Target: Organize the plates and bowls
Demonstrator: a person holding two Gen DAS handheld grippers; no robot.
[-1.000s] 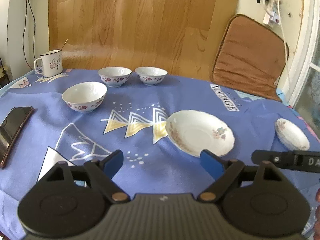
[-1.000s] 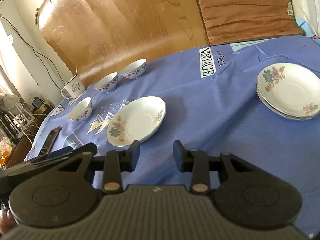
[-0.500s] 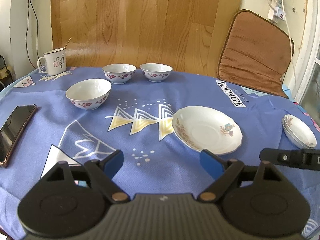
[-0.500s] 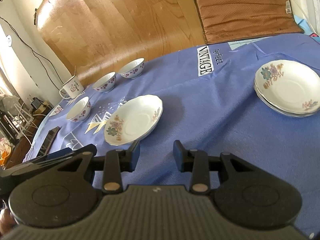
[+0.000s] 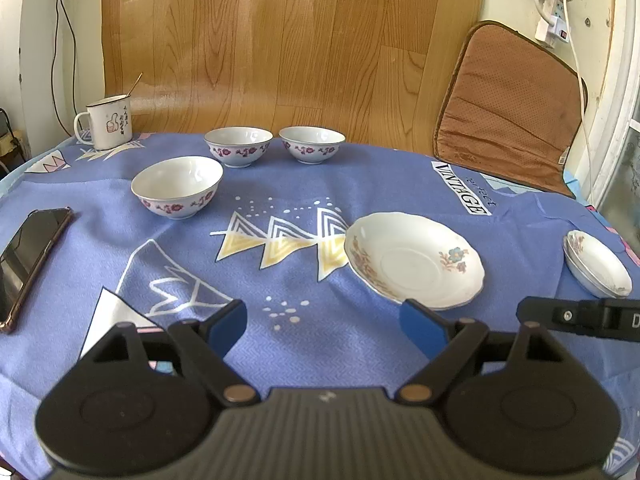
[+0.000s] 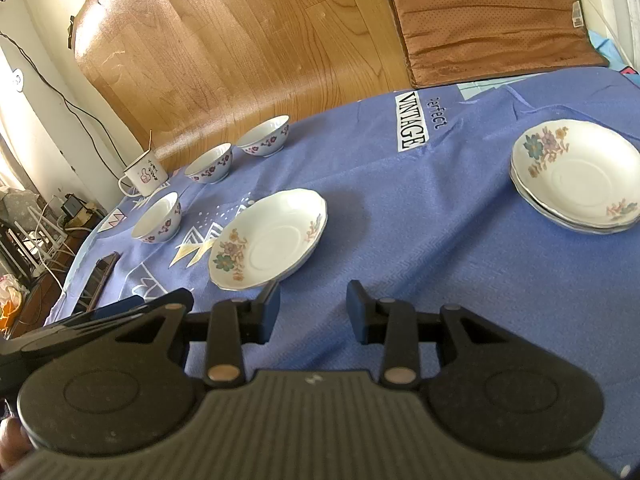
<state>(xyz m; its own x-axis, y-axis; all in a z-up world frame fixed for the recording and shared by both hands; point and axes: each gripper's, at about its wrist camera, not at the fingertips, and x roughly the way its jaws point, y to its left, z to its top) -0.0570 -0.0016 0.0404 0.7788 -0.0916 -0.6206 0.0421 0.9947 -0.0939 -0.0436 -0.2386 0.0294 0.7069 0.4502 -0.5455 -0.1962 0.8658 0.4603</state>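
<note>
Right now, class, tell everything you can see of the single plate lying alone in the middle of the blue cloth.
The single plate is a shallow white dish, ceramic by its gloss, with a scalloped rim and a round well in its centre. Flower sprays are painted at opposite sides of the rim, one with a blue-green bloom. It lies flat, right way up and empty on the blue tablecloth, apart from the bowls and the plate stack. Nothing but the cloth touches it.

Mug point(image 5: 107, 127), phone point(image 5: 30, 256), brown cushion point(image 5: 508, 108)
</note>
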